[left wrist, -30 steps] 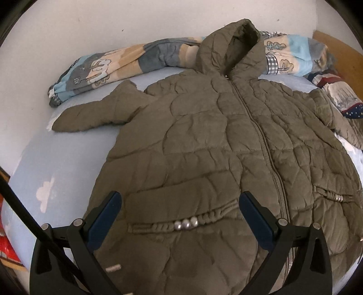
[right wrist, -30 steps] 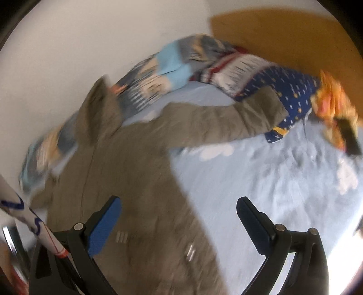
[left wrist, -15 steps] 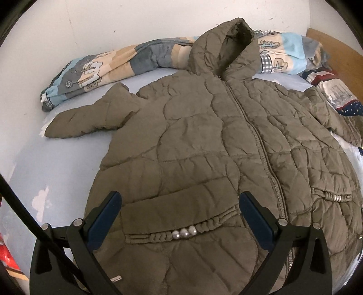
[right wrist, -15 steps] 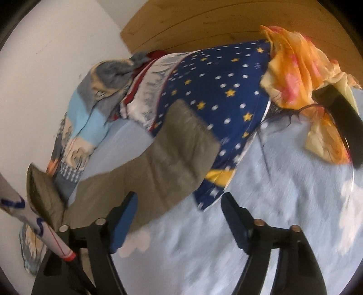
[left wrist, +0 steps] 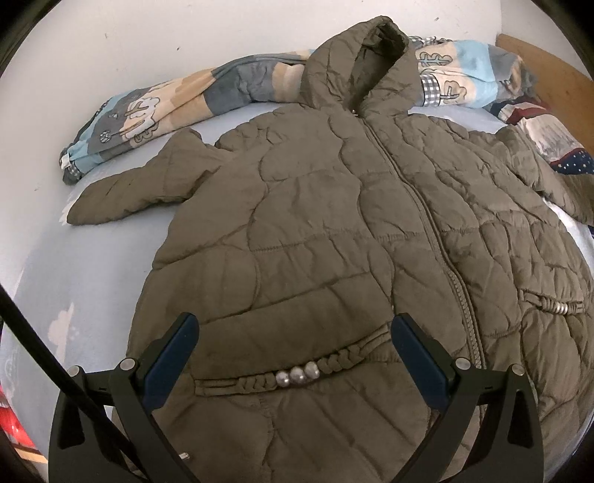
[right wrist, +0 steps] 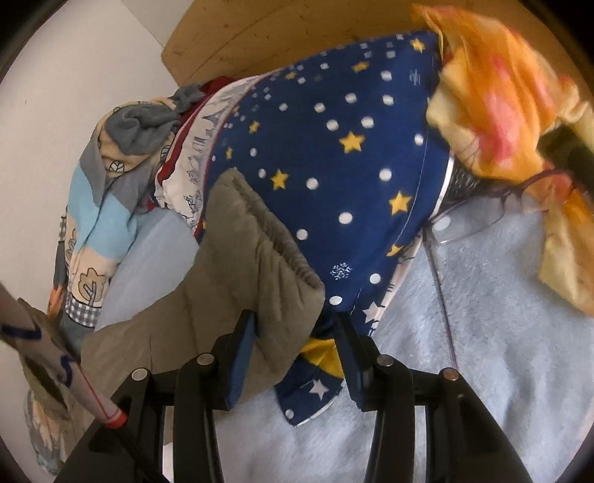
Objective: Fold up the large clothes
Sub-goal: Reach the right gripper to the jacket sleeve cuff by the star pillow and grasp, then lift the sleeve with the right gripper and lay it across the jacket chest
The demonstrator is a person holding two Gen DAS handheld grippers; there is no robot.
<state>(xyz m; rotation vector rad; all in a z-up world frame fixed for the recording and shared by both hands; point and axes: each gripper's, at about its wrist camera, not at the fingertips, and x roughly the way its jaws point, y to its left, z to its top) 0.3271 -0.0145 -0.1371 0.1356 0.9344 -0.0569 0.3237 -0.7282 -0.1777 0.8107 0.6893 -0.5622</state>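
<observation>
Matt quilted cloth jacket (left wrist: 315, 230), 3 shiny metal beads (left wrist: 297, 374), fluffy bedcover (right wrist: 482, 353), wooden headboard (right wrist: 260, 33)

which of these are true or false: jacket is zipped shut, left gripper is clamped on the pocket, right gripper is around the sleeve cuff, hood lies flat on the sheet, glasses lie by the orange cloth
1. The jacket is zipped shut. True.
2. The left gripper is clamped on the pocket. False: it is open above the pocket trim.
3. The right gripper is around the sleeve cuff. True; whether it has pinched shut is unclear.
4. The hood lies flat on the sheet. False: it props up against the rolled blanket.
5. Glasses lie by the orange cloth. True.
</observation>
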